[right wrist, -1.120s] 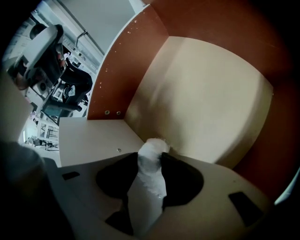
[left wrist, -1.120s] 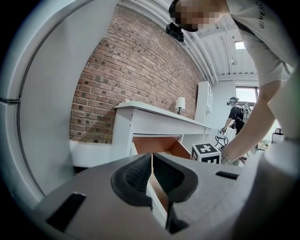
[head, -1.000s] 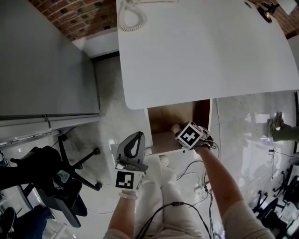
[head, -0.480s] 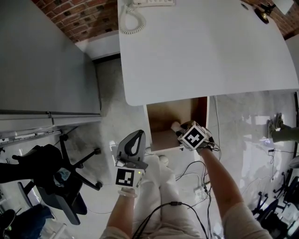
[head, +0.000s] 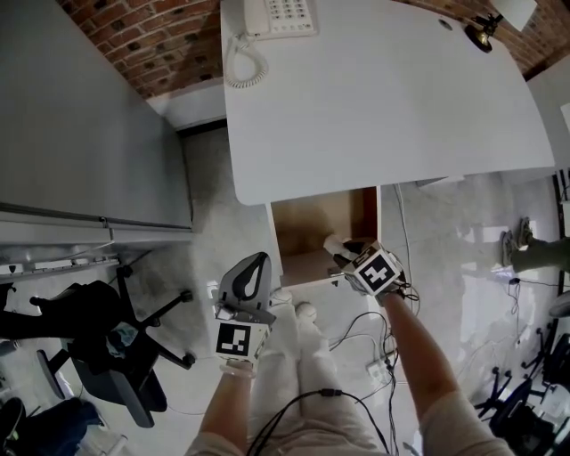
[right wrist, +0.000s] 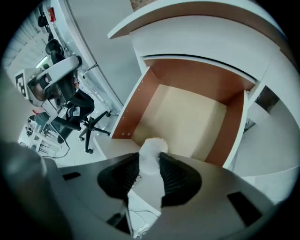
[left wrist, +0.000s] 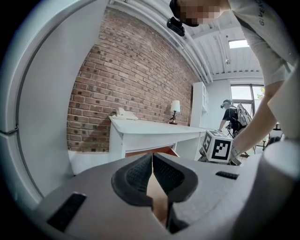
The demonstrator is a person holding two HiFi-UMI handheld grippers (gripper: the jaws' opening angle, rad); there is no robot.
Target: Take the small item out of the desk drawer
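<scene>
The desk drawer [head: 313,233] stands pulled open under the white desk [head: 383,98]; its bare tan floor [right wrist: 187,122] shows in the right gripper view. My right gripper [head: 347,256] is shut on a small whitish item [right wrist: 151,159], held between its dark ribbed pads [right wrist: 174,177] at the drawer's front right corner. In the head view the small item [head: 333,242] shows as a pale lump just beyond the marker cube. My left gripper [head: 252,272] hangs to the left of the drawer, below the desk edge, its pads [left wrist: 140,174] pressed together with nothing between them.
A corded telephone [head: 278,16] and a small lamp [head: 481,28] stand on the desk's far side. A black office chair [head: 107,334] is at the left beside a grey cabinet [head: 85,134]. Cables [head: 374,347] trail on the pale floor by my legs.
The right gripper with the small item has drawn slightly back toward the drawer's front edge. The left gripper holds its place; the view has tilted so more of the desk's far side shows.
</scene>
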